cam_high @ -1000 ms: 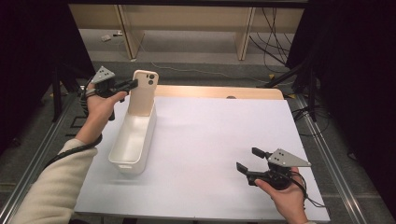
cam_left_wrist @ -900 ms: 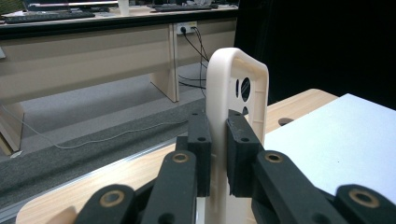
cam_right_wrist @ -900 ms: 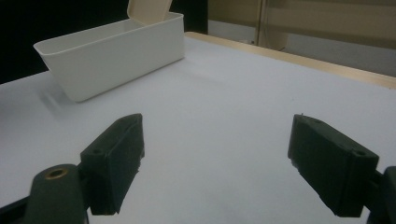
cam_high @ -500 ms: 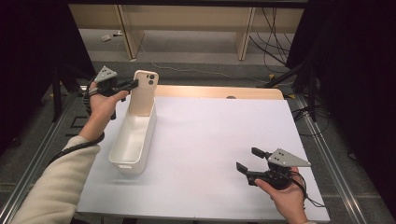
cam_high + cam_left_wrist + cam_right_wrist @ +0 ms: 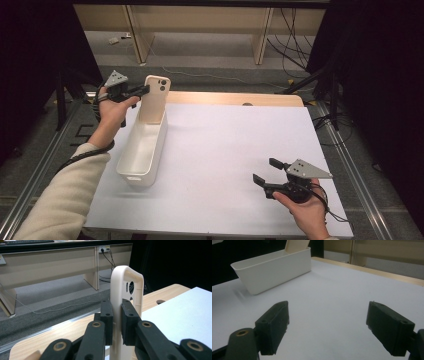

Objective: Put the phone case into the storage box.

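A cream phone case point(image 5: 154, 99) stands upright at the far end of a long white bin point(image 5: 142, 146), its lower end inside the bin. My left gripper point(image 5: 144, 90) is shut on the case's upper edge. In the left gripper view the two pads point(image 5: 107, 315) pinch the case point(image 5: 127, 285) from both sides, with the camera holes near the top. My right gripper point(image 5: 266, 171) hovers low over the white mat point(image 5: 230, 150) at the front right, open with nothing between its jaws. In the right gripper view the bin point(image 5: 274, 267) lies ahead to the left, the case point(image 5: 297, 245) rising from its far end.
The mat covers a wooden table whose far edge point(image 5: 235, 98) shows beyond it. Metal rails point(image 5: 350, 165) run along both sides of the table. Desk legs and cables point(image 5: 290, 30) lie on the floor behind.
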The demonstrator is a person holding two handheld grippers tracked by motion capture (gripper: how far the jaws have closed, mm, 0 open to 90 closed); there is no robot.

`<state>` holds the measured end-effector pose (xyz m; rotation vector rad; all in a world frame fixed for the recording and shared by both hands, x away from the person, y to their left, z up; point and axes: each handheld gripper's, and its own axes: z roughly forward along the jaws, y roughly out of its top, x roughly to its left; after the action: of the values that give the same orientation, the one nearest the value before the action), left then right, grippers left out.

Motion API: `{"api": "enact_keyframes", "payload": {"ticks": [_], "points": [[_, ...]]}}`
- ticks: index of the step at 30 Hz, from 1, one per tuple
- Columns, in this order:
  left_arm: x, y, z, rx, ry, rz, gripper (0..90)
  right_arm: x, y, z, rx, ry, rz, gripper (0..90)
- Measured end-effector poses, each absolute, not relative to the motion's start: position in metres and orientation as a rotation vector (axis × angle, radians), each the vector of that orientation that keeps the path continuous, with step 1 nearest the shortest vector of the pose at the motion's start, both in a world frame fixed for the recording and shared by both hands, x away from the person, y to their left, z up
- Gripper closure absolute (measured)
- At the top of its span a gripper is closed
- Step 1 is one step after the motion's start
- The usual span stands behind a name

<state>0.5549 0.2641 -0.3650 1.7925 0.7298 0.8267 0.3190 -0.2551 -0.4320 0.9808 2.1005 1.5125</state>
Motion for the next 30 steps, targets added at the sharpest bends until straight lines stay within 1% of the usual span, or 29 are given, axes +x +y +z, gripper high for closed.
{"api": "enact_keyframes", "payload": {"ticks": [28,30], "points": [[0.567,0.269,-0.379,1.837,0.728,0.840,81.0,0.319,-0.256,-0.432,0.995,2.131,1.476,19.8],[0.568,0.270,-0.379,1.842,0.730,0.842,81.0,0.321,-0.254,-0.435,0.983,2.103,1.528,19.8]]}}
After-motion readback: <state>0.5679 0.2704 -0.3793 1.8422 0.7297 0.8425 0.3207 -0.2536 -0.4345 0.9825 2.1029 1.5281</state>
